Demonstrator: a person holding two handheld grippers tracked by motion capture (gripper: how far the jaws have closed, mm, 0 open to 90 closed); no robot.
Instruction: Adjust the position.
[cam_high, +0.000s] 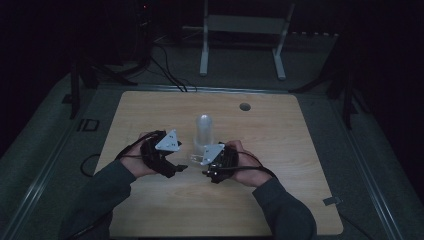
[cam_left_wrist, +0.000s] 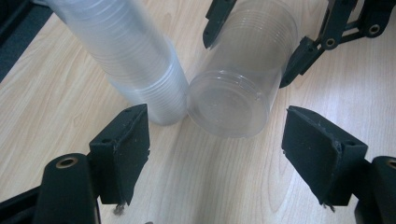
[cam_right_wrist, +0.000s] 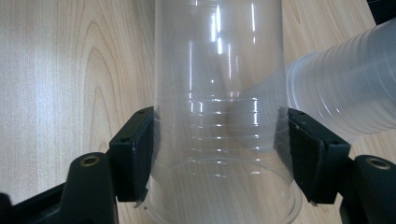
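Observation:
A tall stack of clear plastic cups stands upside down in the middle of the wooden table. My right gripper is shut on a single clear cup, its pads pressing both sides near the rim. That cup lies tilted beside the stack, base toward my left gripper. The left gripper stands open a short way in front of the base, with nothing between its jaws. In the right gripper view the stack is at the right, behind the held cup.
A small round hole sits in the tabletop at the back. Beyond the table stand a white frame and dark tripod legs with cables on the floor. Bare wood lies left and right of both hands.

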